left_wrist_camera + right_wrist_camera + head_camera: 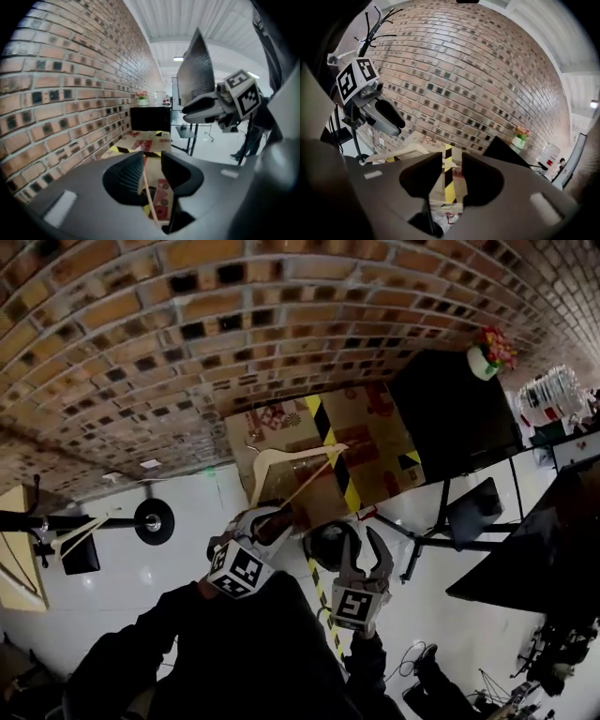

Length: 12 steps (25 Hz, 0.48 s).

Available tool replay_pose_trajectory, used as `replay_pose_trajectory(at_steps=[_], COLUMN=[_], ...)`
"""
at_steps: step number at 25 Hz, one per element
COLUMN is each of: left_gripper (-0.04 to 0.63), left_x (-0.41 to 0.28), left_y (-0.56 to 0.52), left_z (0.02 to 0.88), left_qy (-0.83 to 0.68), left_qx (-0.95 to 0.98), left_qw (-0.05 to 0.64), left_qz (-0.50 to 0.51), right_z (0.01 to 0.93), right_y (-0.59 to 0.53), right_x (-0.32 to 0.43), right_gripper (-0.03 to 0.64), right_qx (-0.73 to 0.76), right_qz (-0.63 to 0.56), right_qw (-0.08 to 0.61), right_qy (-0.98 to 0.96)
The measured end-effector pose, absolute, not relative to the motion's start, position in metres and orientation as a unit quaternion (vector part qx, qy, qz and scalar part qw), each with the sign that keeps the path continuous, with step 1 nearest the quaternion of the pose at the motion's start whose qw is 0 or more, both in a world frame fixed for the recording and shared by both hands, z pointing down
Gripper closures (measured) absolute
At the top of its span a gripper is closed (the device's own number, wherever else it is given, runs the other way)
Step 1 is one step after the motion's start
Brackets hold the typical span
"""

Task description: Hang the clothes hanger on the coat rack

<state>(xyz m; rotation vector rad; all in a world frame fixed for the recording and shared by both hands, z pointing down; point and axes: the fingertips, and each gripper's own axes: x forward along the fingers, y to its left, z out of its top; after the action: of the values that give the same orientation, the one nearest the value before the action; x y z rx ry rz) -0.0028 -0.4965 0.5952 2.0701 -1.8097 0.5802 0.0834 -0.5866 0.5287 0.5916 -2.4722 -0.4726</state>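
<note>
A pale wooden clothes hanger (286, 455) hangs in the air in front of the brick wall, and my left gripper (272, 519) is shut on its thin lower bar (149, 199). In the left gripper view the bar runs between the two pads, close to the left one. My right gripper (363, 538) is just to the right of it, open, with nothing between its fingers (451, 176). The black coat rack (56, 520), with its round base (154, 521), is far to the left. Its hooks (375, 26) show above my left gripper (377, 110) in the right gripper view. Another hanger (84, 532) is on the rack.
A flat cardboard box (366, 437) with yellow-black tape leans at the brick wall. Right of it stands a black cabinet (450, 409) with a flower pot (487, 354). A black stand (469, 512) and a dark table (534, 559) fill the right side.
</note>
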Motion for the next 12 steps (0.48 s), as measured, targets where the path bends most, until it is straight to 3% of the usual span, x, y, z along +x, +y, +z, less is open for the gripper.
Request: replay_pose_trajectory(at_steps=[8, 12], left_gripper=[0.465, 0.447], left_x=[-0.069, -0.081], left_y=[-0.471, -0.46], left_z=[0.633, 0.666], left_qy=[-0.737, -0.769], left_qx=[0.598, 0.531], left_qw=[0.264, 0.323], left_qz=[0.172, 0.146], right_z=[0.564, 0.613], right_y=[-0.611, -0.616], right_x=[-0.026, -0.062], right_gripper=[0.48, 0.462], right_qx=[0.041, -0.106], right_qz=[-0.202, -0.248], right_qw=[0.269, 0.31], right_qy=[-0.941, -0.912])
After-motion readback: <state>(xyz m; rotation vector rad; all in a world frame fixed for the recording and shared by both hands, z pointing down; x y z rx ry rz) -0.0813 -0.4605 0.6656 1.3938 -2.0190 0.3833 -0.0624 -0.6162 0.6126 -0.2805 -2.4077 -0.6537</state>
